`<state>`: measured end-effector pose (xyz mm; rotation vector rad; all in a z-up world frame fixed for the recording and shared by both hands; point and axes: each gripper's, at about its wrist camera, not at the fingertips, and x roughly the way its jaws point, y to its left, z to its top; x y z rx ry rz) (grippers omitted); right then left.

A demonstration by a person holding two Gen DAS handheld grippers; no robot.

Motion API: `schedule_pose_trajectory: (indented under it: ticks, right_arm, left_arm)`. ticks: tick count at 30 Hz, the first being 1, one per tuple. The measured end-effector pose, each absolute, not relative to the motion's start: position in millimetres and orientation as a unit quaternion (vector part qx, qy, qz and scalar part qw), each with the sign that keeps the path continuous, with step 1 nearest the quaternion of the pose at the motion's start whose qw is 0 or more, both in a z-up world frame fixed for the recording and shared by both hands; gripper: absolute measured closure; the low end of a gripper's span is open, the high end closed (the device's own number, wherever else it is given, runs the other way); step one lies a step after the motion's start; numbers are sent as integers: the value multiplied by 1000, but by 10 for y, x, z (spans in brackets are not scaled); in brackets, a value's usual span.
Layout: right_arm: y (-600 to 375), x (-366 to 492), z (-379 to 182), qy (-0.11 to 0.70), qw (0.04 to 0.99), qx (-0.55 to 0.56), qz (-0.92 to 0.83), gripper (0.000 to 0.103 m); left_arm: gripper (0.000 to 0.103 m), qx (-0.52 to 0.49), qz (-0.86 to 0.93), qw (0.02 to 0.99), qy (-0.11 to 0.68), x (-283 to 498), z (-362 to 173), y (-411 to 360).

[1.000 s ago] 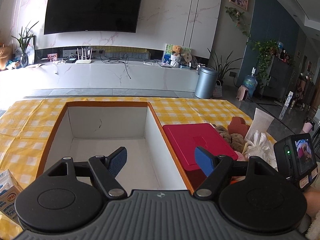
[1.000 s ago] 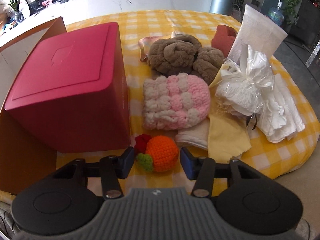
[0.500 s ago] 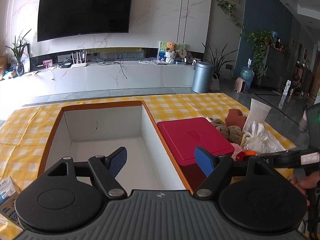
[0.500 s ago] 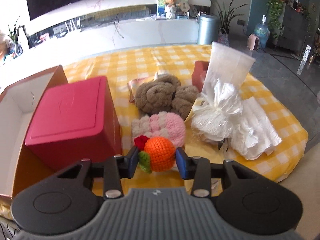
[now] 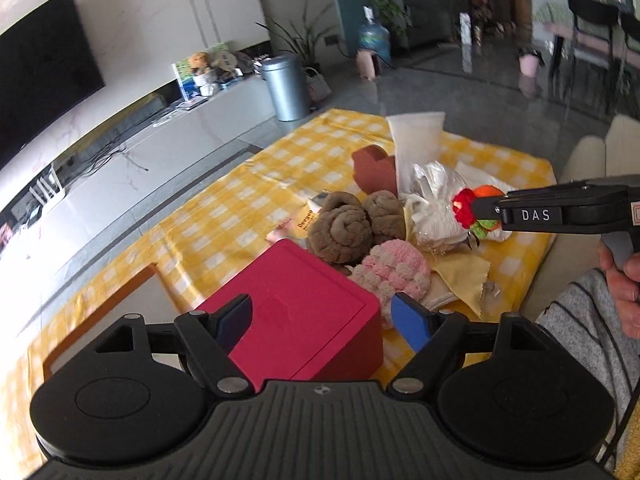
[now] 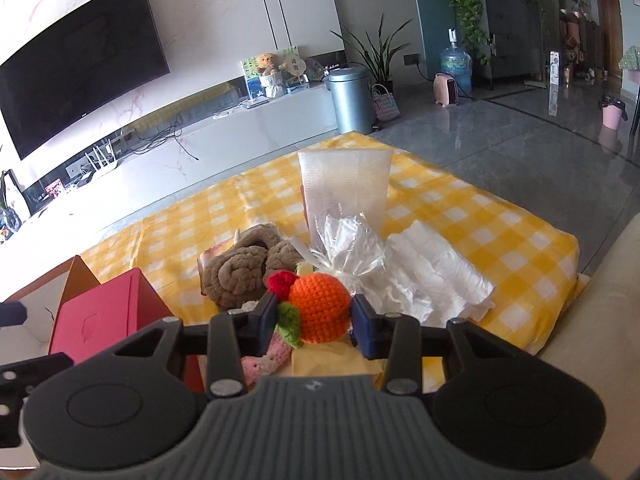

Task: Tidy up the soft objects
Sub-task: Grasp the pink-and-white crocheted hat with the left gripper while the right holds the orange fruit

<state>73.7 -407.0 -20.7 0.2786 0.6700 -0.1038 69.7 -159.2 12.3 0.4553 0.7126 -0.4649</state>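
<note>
Crocheted orange (image 6: 319,307) pinched between the right tongs (image 6: 313,322), aloft over the tablecloth (image 6: 460,216); left tongs (image 5: 322,320) agape, empty.

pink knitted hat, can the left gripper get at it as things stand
Probably yes: the left gripper is open and empty, the pink knitted hat lies just ahead with its top uncovered. The red box sits close beside it.

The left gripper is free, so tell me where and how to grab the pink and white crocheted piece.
Grip the pink-and-white crocheted piece across its rounded, puffy dome, coming from above. It lies flat, hemmed in by the red box and the brown towel rolls, so sideways entry looks blocked. The left gripper is open.
</note>
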Motion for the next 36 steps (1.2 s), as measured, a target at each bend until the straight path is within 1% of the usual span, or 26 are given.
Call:
schedule_pose_trajectory:
  ticks: [5, 8, 12, 15, 19, 20, 22, 26, 29, 31, 36]
  right_arm:
    - [-4178, 762, -291, 334, 929, 151, -46, 63]
    - [-4225, 782, -338, 342, 925, 157, -57, 63]
    - [-4288, 771, -349, 344, 923, 162, -67, 63]
    - [-4320, 782, -380, 347, 921, 166, -68, 63]
    - [-4324, 817, -430, 356, 917, 169, -64, 63]
    - [-4329, 822, -439, 357, 916, 171, -64, 63]
    - [-4339, 826, -452, 359, 915, 175, -62, 63]
    - [-4344, 838, -480, 364, 912, 179, -60, 63]
    - [-4364, 843, -490, 365, 911, 184, -57, 63]
    - [-4377, 843, -495, 365, 910, 187, -57, 63]
    - [-4376, 838, -501, 365, 910, 190, -53, 63]
  left_arm:
    - [10, 307, -274, 838, 358, 909, -72, -2076]
    - [10, 325, -286, 815, 385, 1106, -193, -2258]
    - [10, 345, -286, 771, 452, 1345, -449, -2456]
    - [10, 365, -269, 759, 467, 1415, -614, -2552]
    - [10, 366, -254, 746, 495, 1517, -806, -2643]
    - [9, 369, -250, 747, 492, 1525, -833, -2659]
    - [10, 371, -249, 748, 490, 1550, -878, -2701]
    - [10, 324, -244, 754, 517, 1691, -923, -2731]
    - [10, 339, -237, 752, 513, 1729, -982, -2777]
    - [12, 329, -244, 748, 522, 1764, -1003, -2772]
    - [29, 281, -253, 747, 547, 1859, -1034, -2713]
